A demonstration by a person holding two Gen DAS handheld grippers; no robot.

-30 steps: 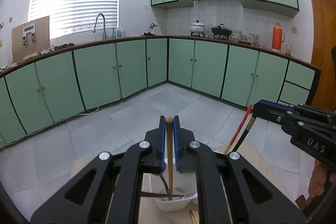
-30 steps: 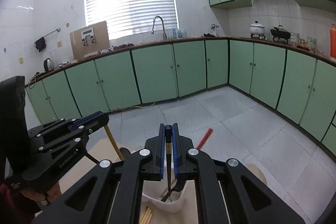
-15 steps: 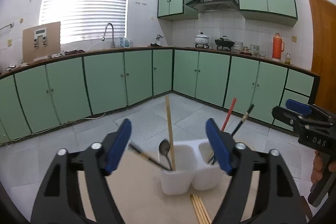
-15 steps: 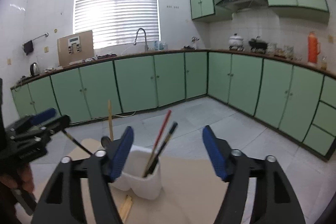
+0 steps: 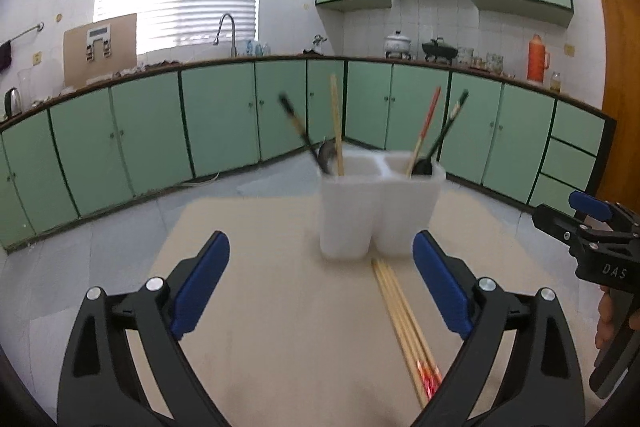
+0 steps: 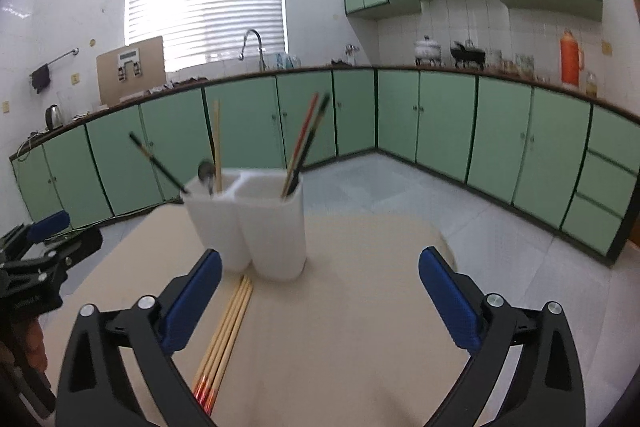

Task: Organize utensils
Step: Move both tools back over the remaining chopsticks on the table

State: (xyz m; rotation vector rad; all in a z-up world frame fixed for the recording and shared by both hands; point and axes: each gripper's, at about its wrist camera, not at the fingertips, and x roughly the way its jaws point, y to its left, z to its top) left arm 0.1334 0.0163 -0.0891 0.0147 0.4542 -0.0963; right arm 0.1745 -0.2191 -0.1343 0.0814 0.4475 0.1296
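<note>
A white two-compartment utensil holder point(image 5: 378, 209) stands on the beige table point(image 5: 272, 327); it also shows in the right wrist view point(image 6: 248, 227). Its left compartment holds a wooden chopstick point(image 5: 336, 123), a metal spoon point(image 5: 327, 157) and a dark chopstick point(image 5: 298, 129). Its right compartment holds a red chopstick point(image 5: 426, 129) and a black one point(image 5: 450, 125). Several wooden chopsticks with red ends point(image 5: 404, 323) lie flat on the table in front of the holder point(image 6: 226, 335). My left gripper point(image 5: 320, 291) is open and empty, short of the holder. My right gripper point(image 6: 320, 303) is open and empty too.
Green cabinets point(image 5: 224, 115) run along the walls behind, with a sink tap point(image 5: 226, 27) under the window. An orange thermos point(image 5: 536, 59) and pots stand on the counter. Tiled floor surrounds the table. The right gripper shows at the left wrist view's right edge point(image 5: 592, 239).
Both grippers let go of their chopsticks into the holder, opened wide, then drew back and down from the holder. More table and the flat chopsticks now show.
</note>
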